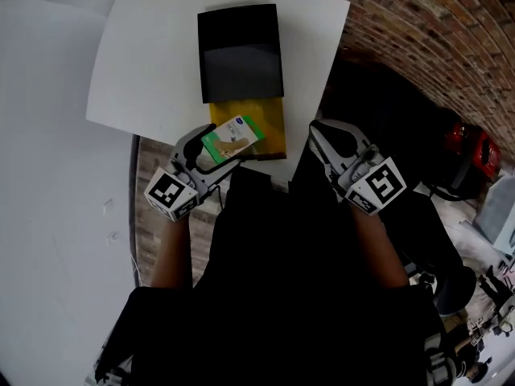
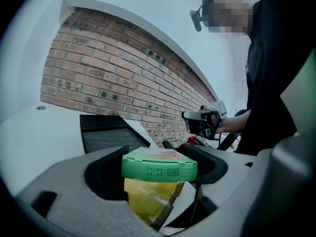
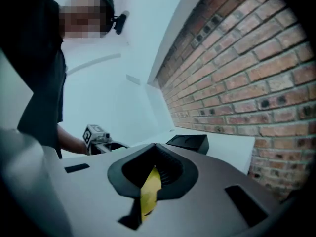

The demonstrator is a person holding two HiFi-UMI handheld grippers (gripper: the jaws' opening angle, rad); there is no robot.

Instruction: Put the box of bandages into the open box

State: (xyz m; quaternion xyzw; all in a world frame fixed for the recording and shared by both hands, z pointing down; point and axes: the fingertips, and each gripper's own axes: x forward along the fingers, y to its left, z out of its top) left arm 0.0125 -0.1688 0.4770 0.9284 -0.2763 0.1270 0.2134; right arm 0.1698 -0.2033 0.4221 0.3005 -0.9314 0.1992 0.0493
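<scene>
The bandage box [image 1: 232,137], green and white, is clamped between the jaws of my left gripper [image 1: 219,149]. It hangs over the near part of the open yellow box [image 1: 271,127], which lies on the white table [image 1: 145,71]. In the left gripper view the bandage box [image 2: 159,166] fills the jaw gap of the left gripper [image 2: 158,171], with the yellow box [image 2: 143,197] just below. My right gripper [image 1: 319,131] is shut and holds nothing, a little to the right of the yellow box. A thin yellow sliver shows through the slit of the right gripper [image 3: 150,181].
A black lid [image 1: 241,51] lies flat on the table just beyond the yellow box. A brick wall [image 1: 418,22] runs along the table's right side. The table's near edge lies under both grippers. A red object [image 1: 471,147] sits on the floor at right.
</scene>
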